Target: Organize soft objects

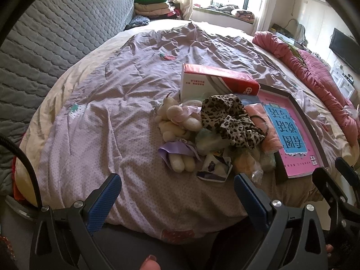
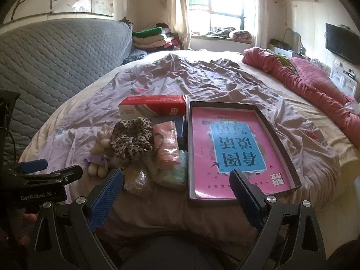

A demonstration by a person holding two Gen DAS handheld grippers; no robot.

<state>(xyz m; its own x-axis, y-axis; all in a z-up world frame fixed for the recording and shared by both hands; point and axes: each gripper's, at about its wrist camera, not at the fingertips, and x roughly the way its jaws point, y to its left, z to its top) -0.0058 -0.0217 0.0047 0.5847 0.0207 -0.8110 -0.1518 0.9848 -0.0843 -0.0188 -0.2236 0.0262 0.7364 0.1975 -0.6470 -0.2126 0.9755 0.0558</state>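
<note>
On the lilac bedspread [image 1: 112,121] we see the soft things heaped together: a leopard-print scrunchie [image 1: 229,119] on top, cream plush toys [image 1: 175,121] to its left, a pink bundle [image 2: 166,144] on its right. Just beside the heap we have a dark shallow box [image 2: 279,130] with a pink book [image 2: 236,148] lying inside it, and a red-and-white carton [image 2: 153,105] behind. Our left gripper [image 1: 177,191] hovers short of the pile, fingers spread wide, nothing between them. Our right gripper [image 2: 176,189] is spread wide too, empty, at the box's near edge.
</note>
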